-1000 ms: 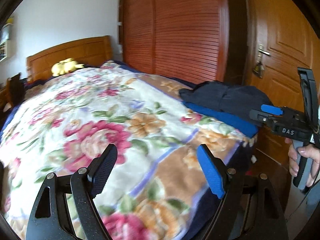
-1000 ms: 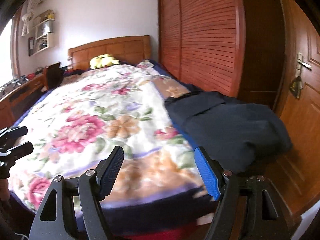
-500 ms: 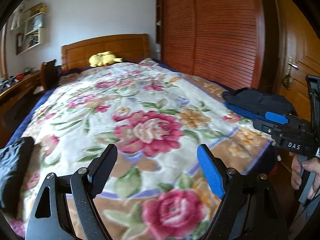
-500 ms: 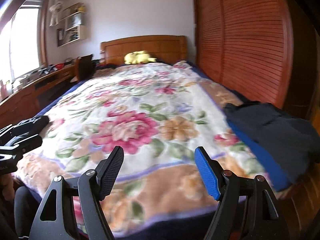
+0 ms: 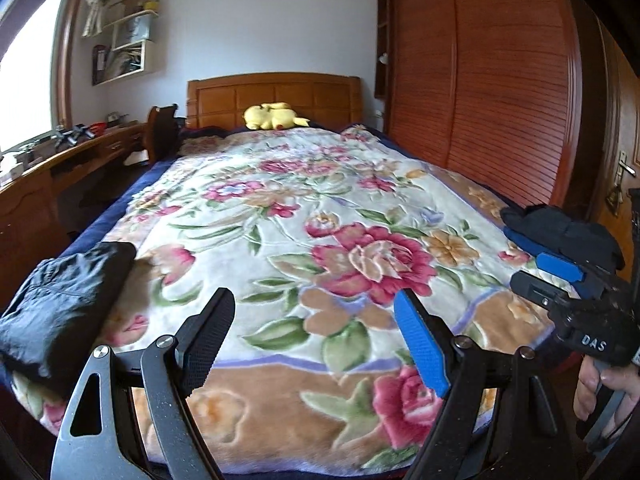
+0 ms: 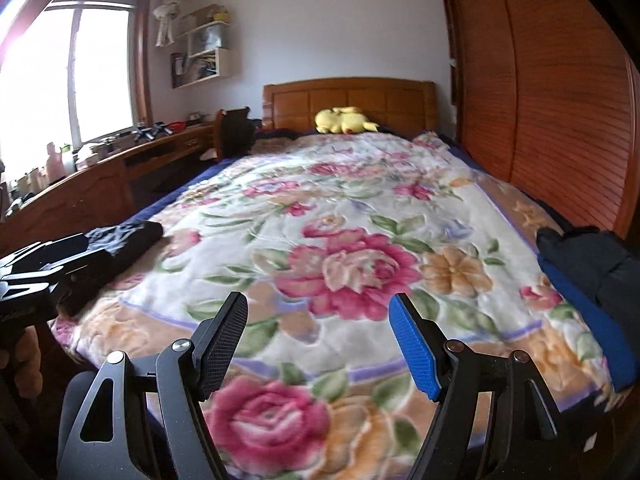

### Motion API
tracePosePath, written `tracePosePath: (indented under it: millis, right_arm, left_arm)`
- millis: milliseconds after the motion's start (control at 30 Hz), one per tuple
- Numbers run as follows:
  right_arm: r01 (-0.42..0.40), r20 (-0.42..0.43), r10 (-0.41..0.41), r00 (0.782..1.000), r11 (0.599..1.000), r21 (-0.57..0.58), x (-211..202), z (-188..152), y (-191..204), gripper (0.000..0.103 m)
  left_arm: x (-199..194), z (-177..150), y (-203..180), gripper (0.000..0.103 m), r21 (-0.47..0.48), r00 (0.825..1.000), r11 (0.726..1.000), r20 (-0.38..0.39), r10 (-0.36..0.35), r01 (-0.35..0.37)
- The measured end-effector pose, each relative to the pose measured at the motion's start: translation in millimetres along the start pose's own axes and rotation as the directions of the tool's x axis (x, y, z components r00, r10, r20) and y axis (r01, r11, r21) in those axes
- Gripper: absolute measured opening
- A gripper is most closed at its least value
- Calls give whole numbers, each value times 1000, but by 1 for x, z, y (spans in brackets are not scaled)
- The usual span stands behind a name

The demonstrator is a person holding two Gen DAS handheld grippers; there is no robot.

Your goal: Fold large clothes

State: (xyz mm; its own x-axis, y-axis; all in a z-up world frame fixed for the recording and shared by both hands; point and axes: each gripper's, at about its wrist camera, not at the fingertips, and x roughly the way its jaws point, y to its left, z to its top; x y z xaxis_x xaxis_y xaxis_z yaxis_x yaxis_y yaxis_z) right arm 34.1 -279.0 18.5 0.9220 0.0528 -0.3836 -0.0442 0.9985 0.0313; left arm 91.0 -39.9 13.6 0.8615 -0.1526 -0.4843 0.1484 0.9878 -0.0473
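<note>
From the left wrist camera, the left tool (image 5: 314, 334) hung over the foot of the bed, its jaws spread wide with nothing between them and touching nothing. Beneath it lay the floral blanket (image 5: 320, 216), flat and unoccupied across its whole middle up to the wooden headboard (image 5: 276, 94), where a yellow plush toy (image 5: 274, 117) rested. A folded black garment (image 5: 64, 304) sat at the blanket's near left corner, close to the edge. A dark navy garment pile (image 5: 560, 230) with a blue layer under it lay at the right edge, beside the slatted wardrobe doors (image 5: 492, 80). The right tool (image 5: 568, 280) entered at the right margin, gripped by a hand (image 5: 608, 394), partly covering that pile.

From the right wrist camera, the right tool (image 6: 318, 344) was likewise well open and empty, clear of the blanket (image 6: 352, 216). The navy pile (image 6: 592, 264) rested on the right edge of the bed, its blue underlayer running along the border. The black garment (image 6: 124, 240) lay at the left edge, partly behind the left tool (image 6: 36, 276) at the frame's side. A wooden surface (image 6: 120, 160) under the window (image 6: 60, 72) ran alongside the bed's left, leaving a narrow, shadowed gap.
</note>
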Motion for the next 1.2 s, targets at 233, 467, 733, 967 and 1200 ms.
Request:
tracePosePath:
  millis: [233,467,733,967,1200]
  right_arm:
    - [-29,23,29,999,999,-25,-10,-4,6,75]
    - [-29,31,30,999,999,-24,-6,-10,8,75]
    - [-14,32,14,999,1000,-12,-5,-12,10,75]
    - [-7,36,7,999,1000,-3,-7,-12,11,75]
    - [-3,40,3,999,1000,6,-7,-12,12,75]
  left_arm:
    - [-23,-3,13,83,-19,999,1000,30,20,-19]
    - [-39,-6,15,83,-31,998,999,59,25,-23]
    - [-41,-8,13,83,-37,998,999,63,16,-13]
    - [-41,-8,12,83,-36,998,999,59,13,-11]
    - [-41,-7,10,83,-33,998,999,59,11,-9]
